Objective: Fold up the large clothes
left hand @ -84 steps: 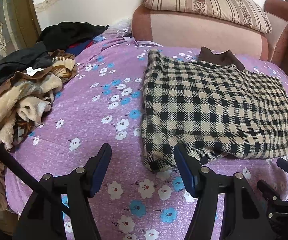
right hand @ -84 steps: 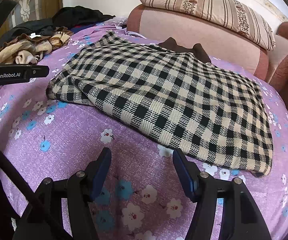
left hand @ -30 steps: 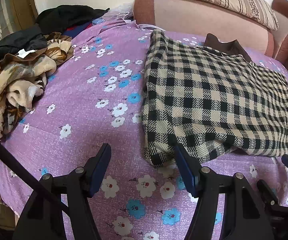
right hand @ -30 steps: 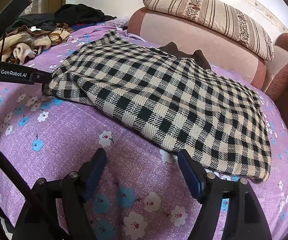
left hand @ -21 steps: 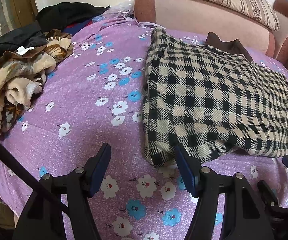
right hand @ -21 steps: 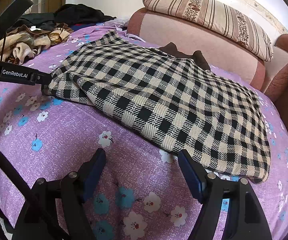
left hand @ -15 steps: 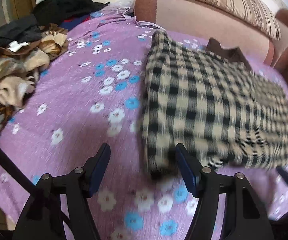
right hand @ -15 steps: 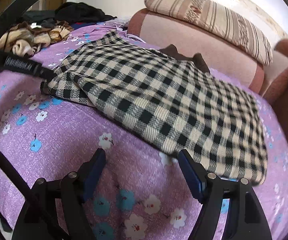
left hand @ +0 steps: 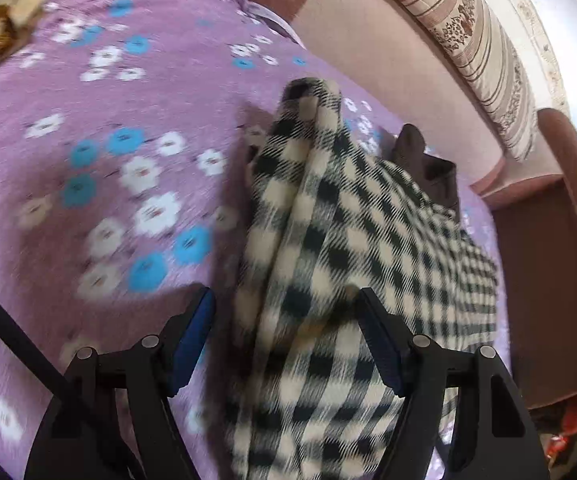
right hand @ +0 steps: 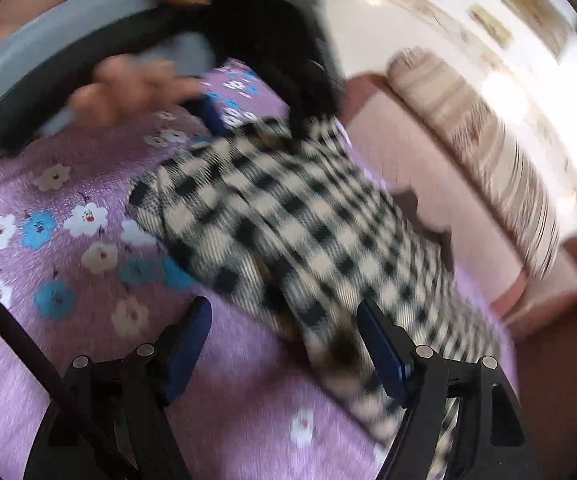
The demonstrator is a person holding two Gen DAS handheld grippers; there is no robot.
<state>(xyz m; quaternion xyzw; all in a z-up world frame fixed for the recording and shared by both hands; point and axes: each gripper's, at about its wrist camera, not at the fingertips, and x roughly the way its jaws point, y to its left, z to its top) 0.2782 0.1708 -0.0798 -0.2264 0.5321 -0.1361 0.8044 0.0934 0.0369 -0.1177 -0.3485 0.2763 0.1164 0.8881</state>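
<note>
Both claws gape wide, gripping nothing. The left gripper (left hand: 284, 322) straddles the near end of the checked garment (left hand: 348, 248), cloth bunched between its fingers. The right gripper (right hand: 284, 330) sits at the garment's near edge. The garment lies on the purple flowered bedspread (left hand: 88, 128), below the pink headboard (left hand: 388, 60). Everything's blurry.

black-and-cream checked garment (left hand: 328, 248) on purple bedsheet (left hand: 88, 160) with white and blue flowers.

Our left claw (left hand: 284, 324) and right claw (right hand: 284, 332) both stand wide open, blue pads apart. Our left hand (right hand: 128, 88) blurs above in the right wrist view.
</note>
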